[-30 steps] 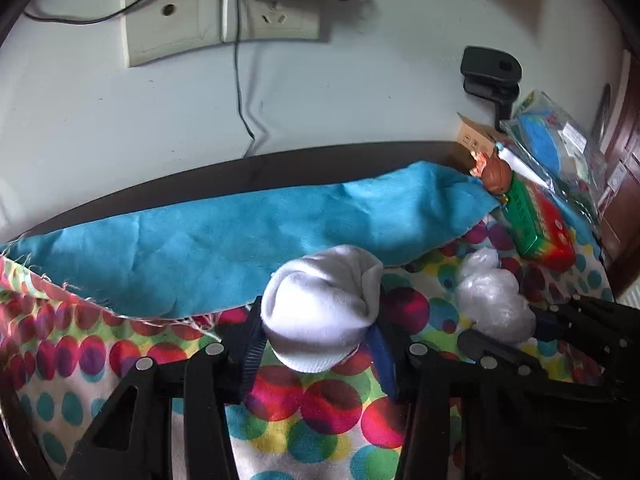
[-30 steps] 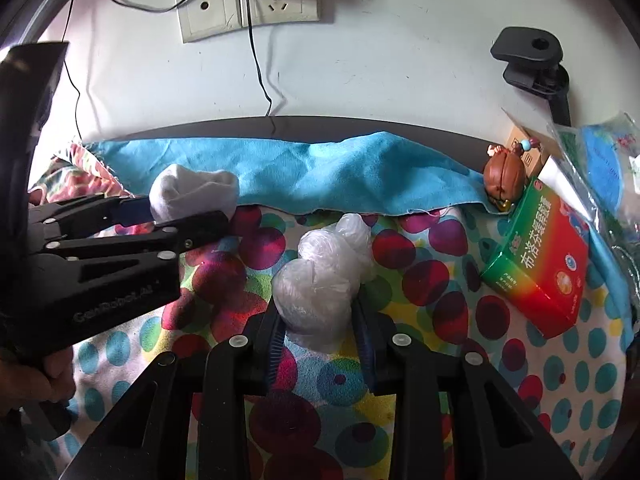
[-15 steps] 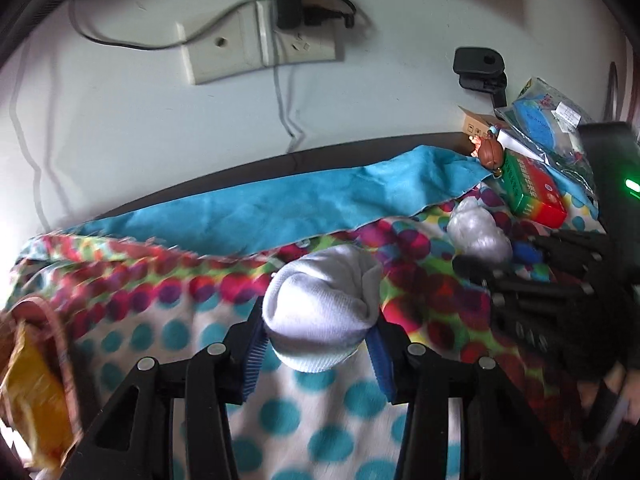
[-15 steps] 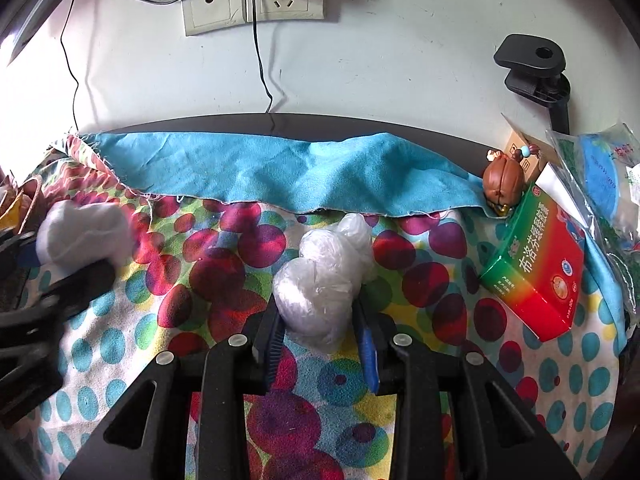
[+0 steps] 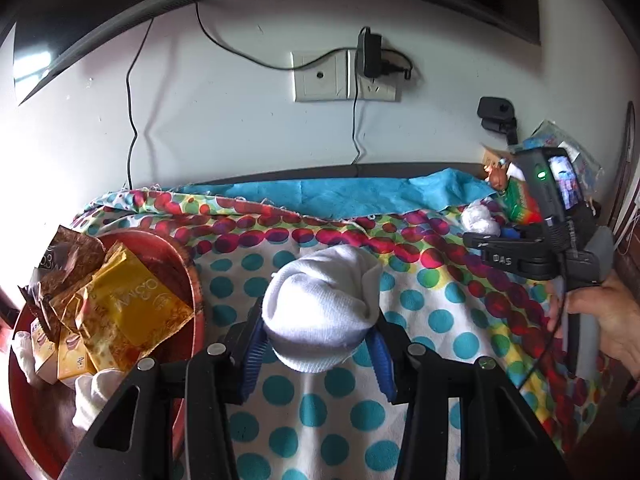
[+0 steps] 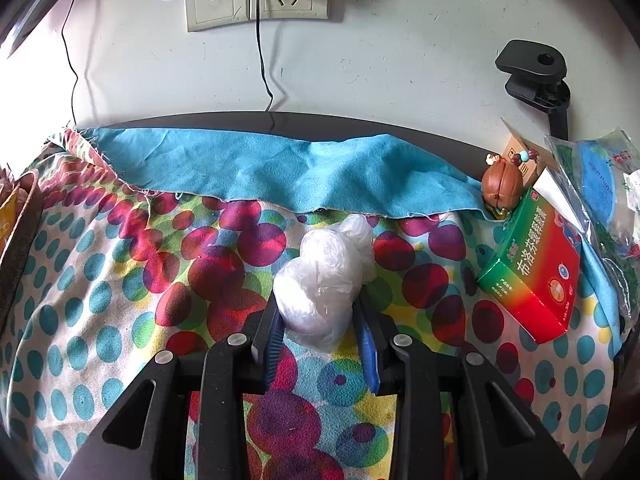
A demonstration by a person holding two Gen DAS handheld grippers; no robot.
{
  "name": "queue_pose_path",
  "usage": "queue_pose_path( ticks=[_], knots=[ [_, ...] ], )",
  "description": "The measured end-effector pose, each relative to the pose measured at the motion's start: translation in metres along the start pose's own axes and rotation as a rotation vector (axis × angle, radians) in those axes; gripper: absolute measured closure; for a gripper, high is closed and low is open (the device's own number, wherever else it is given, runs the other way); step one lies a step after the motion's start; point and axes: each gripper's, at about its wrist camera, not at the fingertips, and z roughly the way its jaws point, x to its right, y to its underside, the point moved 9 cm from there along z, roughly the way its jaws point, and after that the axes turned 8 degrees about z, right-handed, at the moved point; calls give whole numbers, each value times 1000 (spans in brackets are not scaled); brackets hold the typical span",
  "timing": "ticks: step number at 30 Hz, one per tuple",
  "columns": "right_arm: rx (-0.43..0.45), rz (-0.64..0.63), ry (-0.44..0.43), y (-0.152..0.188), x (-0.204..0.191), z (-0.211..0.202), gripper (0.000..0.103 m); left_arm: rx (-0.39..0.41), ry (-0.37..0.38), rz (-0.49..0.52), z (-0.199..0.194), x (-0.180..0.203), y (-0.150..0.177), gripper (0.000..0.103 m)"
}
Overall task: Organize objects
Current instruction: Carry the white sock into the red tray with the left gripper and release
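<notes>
Two grips: left gripper [image 5: 318, 344] clamps sock [image 5: 322, 312], right gripper [image 6: 320, 338] clamps plastic wad [image 6: 320, 280]. Carry sock over red tray [image 5: 192, 280], release low.

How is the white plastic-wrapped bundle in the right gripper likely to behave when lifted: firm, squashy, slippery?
The plastic-wrapped bundle probably squashes rather than resists: its crinkled film bulges between the right gripper pads. The glossy wrap may be somewhat slippery, so it could slide. Its lumpy, two-lobed shape suggests it would flop over rather than roll cleanly if pushed.
</notes>
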Motion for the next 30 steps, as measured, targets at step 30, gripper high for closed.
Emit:
queue_pose_path(
  ticks=[30],
  knots=[
    [7, -16, 36, 0, -1, -1, 69, 81, -140, -100, -60, -79, -29, 56]
  ],
)
